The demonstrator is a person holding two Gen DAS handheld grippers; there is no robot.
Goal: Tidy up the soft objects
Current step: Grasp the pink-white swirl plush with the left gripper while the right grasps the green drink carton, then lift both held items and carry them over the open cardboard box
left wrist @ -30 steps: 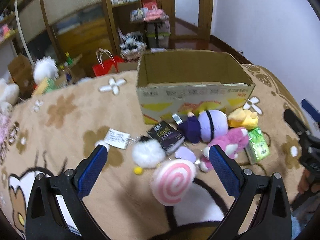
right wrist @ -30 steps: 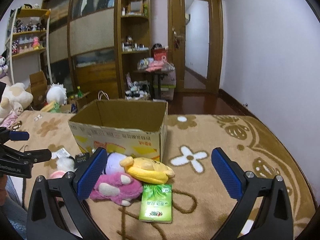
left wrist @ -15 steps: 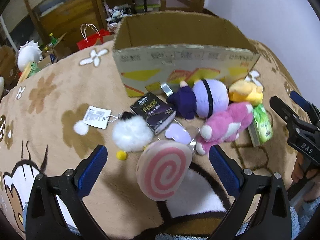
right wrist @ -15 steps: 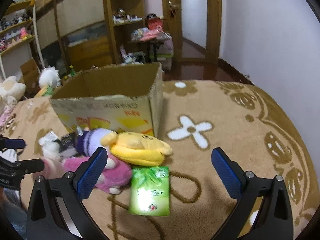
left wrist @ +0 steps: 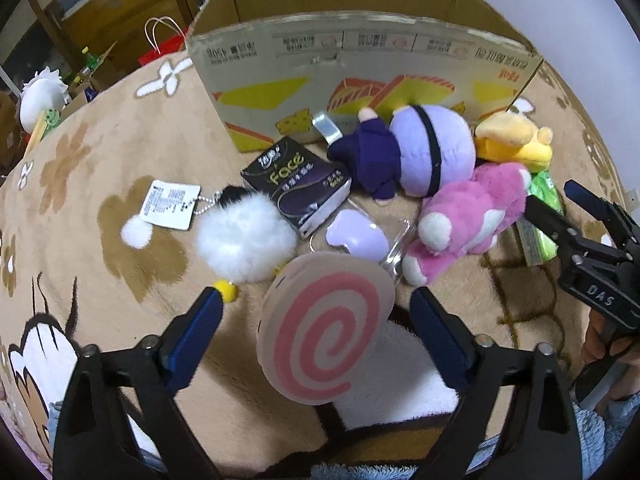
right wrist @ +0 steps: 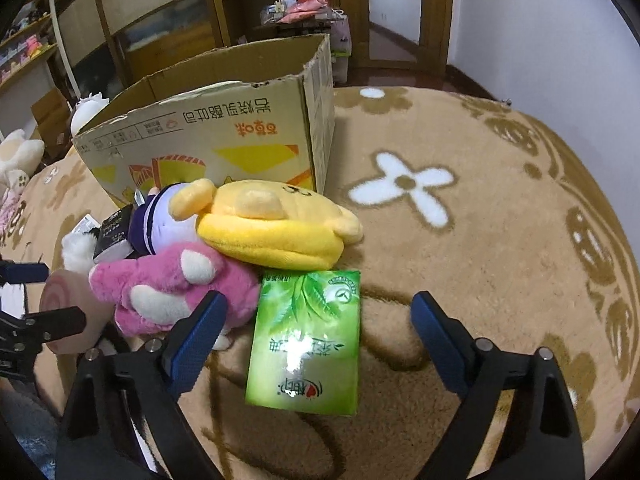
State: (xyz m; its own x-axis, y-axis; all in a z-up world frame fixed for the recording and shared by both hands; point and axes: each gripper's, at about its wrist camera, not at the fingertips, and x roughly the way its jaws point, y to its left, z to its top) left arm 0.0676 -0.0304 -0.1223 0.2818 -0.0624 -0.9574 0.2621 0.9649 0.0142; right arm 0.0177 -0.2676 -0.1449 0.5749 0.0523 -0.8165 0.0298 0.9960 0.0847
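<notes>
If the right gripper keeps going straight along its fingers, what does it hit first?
Most likely the green tissue pack. It lies flat on the blanket between the right gripper fingers, whose jaws are closing but not yet touching it. The pink plush sits just beside the left finger; depth there is unclear.

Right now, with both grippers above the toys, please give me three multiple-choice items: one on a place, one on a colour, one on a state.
1. Where does the green pack lie?
A. inside the box
B. on the blanket, partly under the yellow plush
C. on the spiral cushion

2. What colour is the spiral on the round cushion?
A. pink
B. blue
C. green

3. What is between the left gripper pads?
A. the white pompom, clamped
B. nothing
C. the cushion, not yet pressed

Key: 1 B, the yellow plush covers its top edge. 2 A, pink on pale. 3 C, the closing jaws flank it with gaps.
</notes>
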